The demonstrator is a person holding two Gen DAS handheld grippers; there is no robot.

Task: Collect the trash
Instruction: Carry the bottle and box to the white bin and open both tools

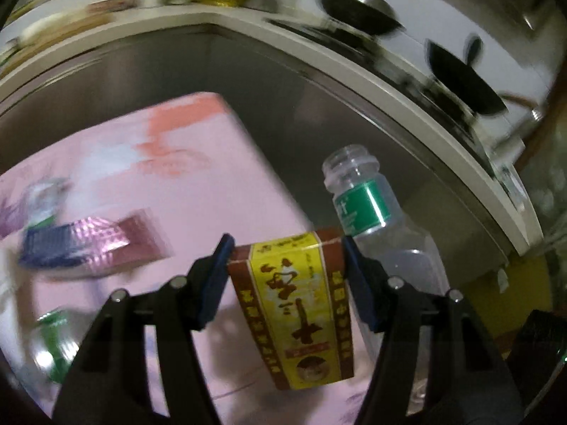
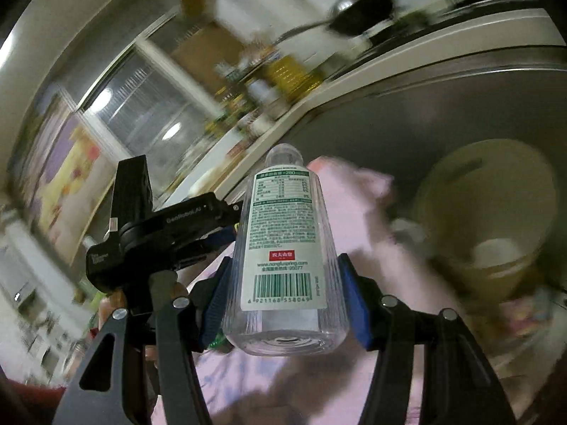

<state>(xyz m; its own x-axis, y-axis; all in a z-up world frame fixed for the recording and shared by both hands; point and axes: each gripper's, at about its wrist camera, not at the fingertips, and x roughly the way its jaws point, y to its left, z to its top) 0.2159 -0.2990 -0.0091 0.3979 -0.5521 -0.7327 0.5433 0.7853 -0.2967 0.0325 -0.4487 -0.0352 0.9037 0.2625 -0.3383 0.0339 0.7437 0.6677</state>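
Much of both views is smeared by motion blur: the pans along the counter above the pink cloth (image 1: 198,184) and the litter lying on that cloth are hard to make out. Over the cloth, the left gripper (image 1: 285,248) is closed narrowly on a yellow-and-brown carton (image 1: 301,304). Just right of the carton, the right gripper (image 2: 285,265) clamps a clear capless bottle (image 2: 283,248), its mouth pointing away. Right of the cloth sits a blurred yellowish bin (image 2: 489,212).

A pale L-shaped kitchen counter (image 1: 407,95) wraps around grey steel cabinet fronts (image 1: 283,81); dark pans (image 1: 358,14) sit on it, a frosted window (image 2: 141,106) behind.
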